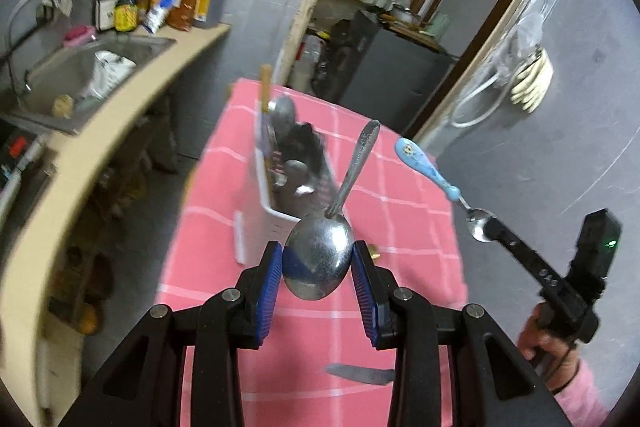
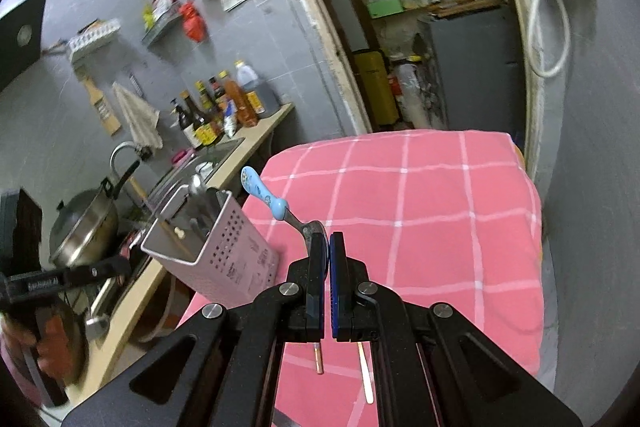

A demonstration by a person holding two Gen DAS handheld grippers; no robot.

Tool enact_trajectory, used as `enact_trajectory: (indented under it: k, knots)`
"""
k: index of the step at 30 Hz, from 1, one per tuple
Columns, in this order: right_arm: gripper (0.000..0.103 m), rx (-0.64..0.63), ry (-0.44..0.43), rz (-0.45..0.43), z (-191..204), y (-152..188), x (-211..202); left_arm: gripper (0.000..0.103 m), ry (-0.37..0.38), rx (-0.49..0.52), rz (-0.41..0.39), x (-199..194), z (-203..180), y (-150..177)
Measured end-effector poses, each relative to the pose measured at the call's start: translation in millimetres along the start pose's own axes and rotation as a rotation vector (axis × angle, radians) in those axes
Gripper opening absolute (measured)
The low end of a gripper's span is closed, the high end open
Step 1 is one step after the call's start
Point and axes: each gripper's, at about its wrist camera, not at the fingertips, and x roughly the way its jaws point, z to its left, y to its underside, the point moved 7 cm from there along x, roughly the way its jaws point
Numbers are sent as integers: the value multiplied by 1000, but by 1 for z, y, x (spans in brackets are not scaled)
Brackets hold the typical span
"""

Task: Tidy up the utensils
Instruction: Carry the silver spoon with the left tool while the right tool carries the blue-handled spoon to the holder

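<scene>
Pink checked tablecloth [image 1: 400, 211] below; my left gripper [image 1: 318, 263] clamps big steel spoon [image 1: 320, 255] by its bowl, handle aimed at white perforated utensil caddy [image 1: 280, 163] dead ahead, nearer; my right gripper [image 2: 329, 243] pinches blue-handled small spoon [image 2: 268, 195], caddy off left

- Tablecloth [image 2: 440, 195]: pink, white grid lines
- Small spoon [image 1: 432, 171]: light blue printed handle
- Large spoon [image 1: 320, 255]: silver
- Caddy [image 2: 224, 243]: white, perforated
- Gripper pads [image 1: 267, 291]: blue
</scene>
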Motion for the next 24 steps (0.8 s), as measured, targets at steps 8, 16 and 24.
enact_trajectory:
  k: [8,16,24]
  knots:
    - [2,-116,-9,31,24,-11,3,33,-110,55,44,-17,18,-8]
    - [2,-205,-1,51,43,-17,2,33,-98,32,45,-17,22,-8]
    - [2,-283,-14,41,63,-33,-1,33,-60,17,21,-21,20,-13]
